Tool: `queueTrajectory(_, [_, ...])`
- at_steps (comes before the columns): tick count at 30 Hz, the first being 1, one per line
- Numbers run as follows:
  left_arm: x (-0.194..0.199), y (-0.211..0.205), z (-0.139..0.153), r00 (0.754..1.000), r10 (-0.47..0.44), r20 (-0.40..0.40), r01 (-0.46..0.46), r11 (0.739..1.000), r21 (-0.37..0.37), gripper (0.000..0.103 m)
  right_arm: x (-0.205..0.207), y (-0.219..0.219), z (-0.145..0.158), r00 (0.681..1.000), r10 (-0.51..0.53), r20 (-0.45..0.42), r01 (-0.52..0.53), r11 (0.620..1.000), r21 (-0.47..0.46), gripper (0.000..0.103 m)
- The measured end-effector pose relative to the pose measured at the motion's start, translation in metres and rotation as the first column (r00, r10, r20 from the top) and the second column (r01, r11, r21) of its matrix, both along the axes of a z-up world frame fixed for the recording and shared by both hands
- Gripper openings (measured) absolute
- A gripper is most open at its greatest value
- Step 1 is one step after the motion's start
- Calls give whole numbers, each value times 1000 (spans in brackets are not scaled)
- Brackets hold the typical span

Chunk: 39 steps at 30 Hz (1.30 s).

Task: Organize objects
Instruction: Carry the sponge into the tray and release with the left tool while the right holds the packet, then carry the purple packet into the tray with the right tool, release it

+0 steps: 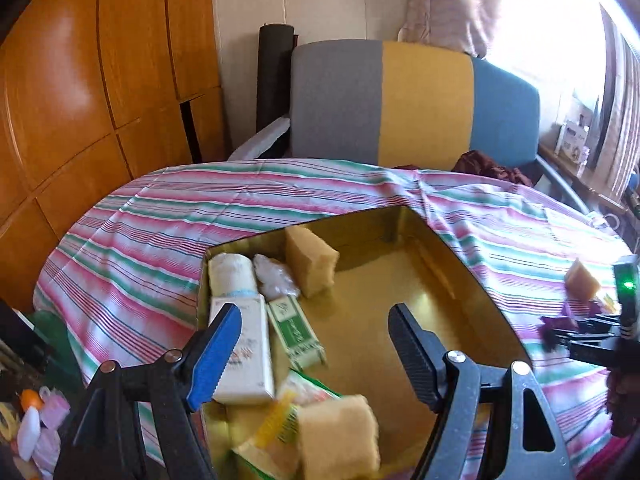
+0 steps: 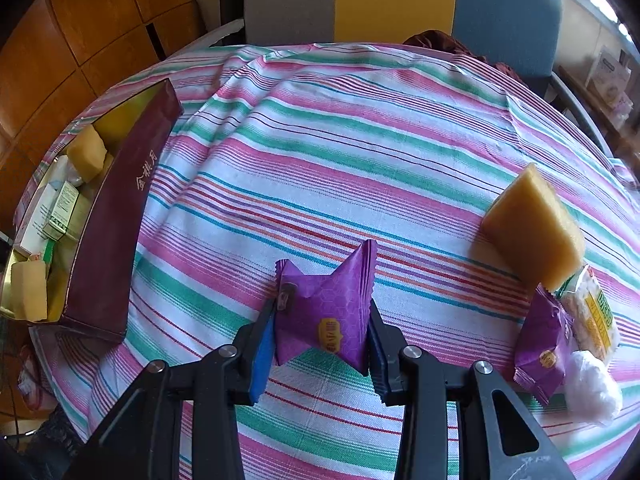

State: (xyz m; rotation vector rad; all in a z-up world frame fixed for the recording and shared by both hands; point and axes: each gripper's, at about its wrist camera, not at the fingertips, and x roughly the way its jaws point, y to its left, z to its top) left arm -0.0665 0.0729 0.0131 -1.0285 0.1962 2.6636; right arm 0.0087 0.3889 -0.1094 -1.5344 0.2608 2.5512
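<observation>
Right hand-held gripper (image 2: 322, 344) clamping purple packet (image 2: 326, 312) above striped bench (image 2: 360, 152), left hand-held gripper (image 1: 316, 344) spread wide over gold box (image 1: 400, 320) below it

A home — a lived-in room, not a workplace. A round table (image 2: 360, 128) wears a striped cotton cloth (image 1: 168, 216) in pink, green and white. Behind its far edge stands a chair (image 1: 412, 100) upholstered in grey, yellow and blue, with a dark garment (image 1: 492, 168) bunched on its seat. Glossy wooden cupboard doors (image 1: 80, 80) fill the wall beyond the table's left edge, and a patterned curtain (image 1: 460, 4) hangs by a bright window (image 1: 560, 32) — its sill holds small boxes (image 1: 574, 140).
</observation>
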Motion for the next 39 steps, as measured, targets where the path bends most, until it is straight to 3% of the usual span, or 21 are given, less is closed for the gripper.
queueTrajectory(5, [20, 5, 5, 998, -12, -57, 12, 1000, -4, 77, 0, -1, 0, 1000, -1, -6, 1, 1000, 9, 40])
queueTrajectory(17, [28, -6, -3, 1000, -13, -14, 14, 999, 49, 70, 2, -4, 4, 999, -39, -8, 39, 999, 5, 40])
queueTrajectory(23, [26, -12, -9, 1000, -8, 17, 7, 998, 60, 71, -1, -11, 24, 998, -39, -52, 38, 999, -23, 40])
queueTrajectory(33, [22, -26, -18, 998, 9, 59, -14, 996, 83, 67, -33, -75, 77, 980, 114, -165, -125, 991, -53, 40])
queueTrajectory(39, [18, -53, -16, 995, 69, 66, -76, 991, 112, 66, -73, -133, 82, 954, 242, -176, -255, 965, -60, 40])
